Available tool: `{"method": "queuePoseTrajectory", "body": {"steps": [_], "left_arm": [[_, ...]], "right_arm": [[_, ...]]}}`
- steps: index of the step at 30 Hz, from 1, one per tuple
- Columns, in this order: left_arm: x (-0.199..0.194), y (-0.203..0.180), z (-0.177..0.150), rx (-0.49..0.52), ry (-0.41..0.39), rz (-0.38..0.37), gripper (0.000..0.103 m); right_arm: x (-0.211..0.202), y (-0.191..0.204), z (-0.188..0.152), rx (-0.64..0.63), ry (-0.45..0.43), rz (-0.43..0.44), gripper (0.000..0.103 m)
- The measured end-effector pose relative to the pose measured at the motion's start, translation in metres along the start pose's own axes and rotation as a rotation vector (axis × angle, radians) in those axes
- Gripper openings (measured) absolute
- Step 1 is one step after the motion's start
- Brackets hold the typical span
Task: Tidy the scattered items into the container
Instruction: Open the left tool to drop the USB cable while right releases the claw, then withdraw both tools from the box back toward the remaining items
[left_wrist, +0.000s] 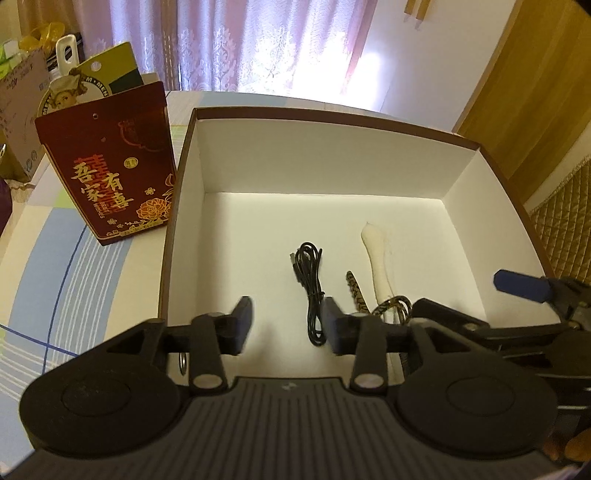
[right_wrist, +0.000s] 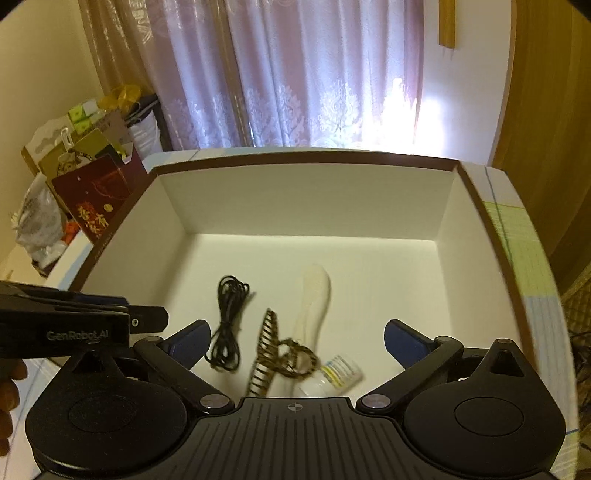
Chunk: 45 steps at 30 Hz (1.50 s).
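Tabletop (left_wrist: 55, 266) under a pale cloth with blue and green checks carries a large open box (left_wrist: 332, 122), brown outside and white within. Behind the box hang pinkish lace curtains (right_wrist: 314, 74) lit from outside, with a wooden panel (left_wrist: 535, 81) to its right. Left of the box stands a dark red gift bag (left_wrist: 110, 173) with gold lettering, and more bags and packets crowd behind that.

On the box floor lie a coiled black cable (left_wrist: 310, 288), a white oblong piece (left_wrist: 376, 258) to the cable's right, and a tiger-striped hair claw (right_wrist: 269, 347) between them, nearer the front wall. A small clear bottle (right_wrist: 340, 371) lies just right of the claw.

The left gripper (left_wrist: 288, 325) hangs over the front part of the box, jaws parted and holding nothing, the cable showing between them. The right gripper (right_wrist: 295, 341) hovers over the claw and bottle, jaws spread wide and empty
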<state>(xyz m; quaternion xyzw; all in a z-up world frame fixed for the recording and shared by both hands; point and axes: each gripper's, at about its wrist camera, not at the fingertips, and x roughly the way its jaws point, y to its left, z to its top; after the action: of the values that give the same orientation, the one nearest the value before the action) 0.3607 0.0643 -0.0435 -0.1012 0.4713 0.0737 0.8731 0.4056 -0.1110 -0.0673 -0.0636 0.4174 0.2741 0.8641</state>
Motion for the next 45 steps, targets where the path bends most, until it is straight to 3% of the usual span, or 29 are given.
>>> {"method": "queuePoseTrajectory", "body": {"steps": [3, 5, 14, 31, 45], "left_arm": [[-0.005, -0.003, -0.002, 0.012, -0.002, 0.004, 0.052], [-0.007, -0.006, -0.004, 0.019, -0.001, 0.009, 0.066], [-0.026, -0.014, -0.011, 0.039, -0.020, 0.016, 0.074], [-0.078, -0.027, -0.036, 0.064, -0.080, 0.018, 0.080], [-0.115, -0.030, -0.073, 0.072, -0.099, 0.022, 0.081]], "right_arm": [[-0.006, -0.002, -0.004, -0.019, 0.025, -0.014, 0.103], [-0.009, -0.002, -0.009, -0.045, 0.033, -0.030, 0.103], [-0.024, -0.004, -0.015, -0.049, 0.026, -0.060, 0.103], [-0.076, -0.001, -0.028, -0.025, -0.043, -0.080, 0.103], [-0.114, 0.008, -0.058, -0.022, -0.063, -0.071, 0.103]]}}
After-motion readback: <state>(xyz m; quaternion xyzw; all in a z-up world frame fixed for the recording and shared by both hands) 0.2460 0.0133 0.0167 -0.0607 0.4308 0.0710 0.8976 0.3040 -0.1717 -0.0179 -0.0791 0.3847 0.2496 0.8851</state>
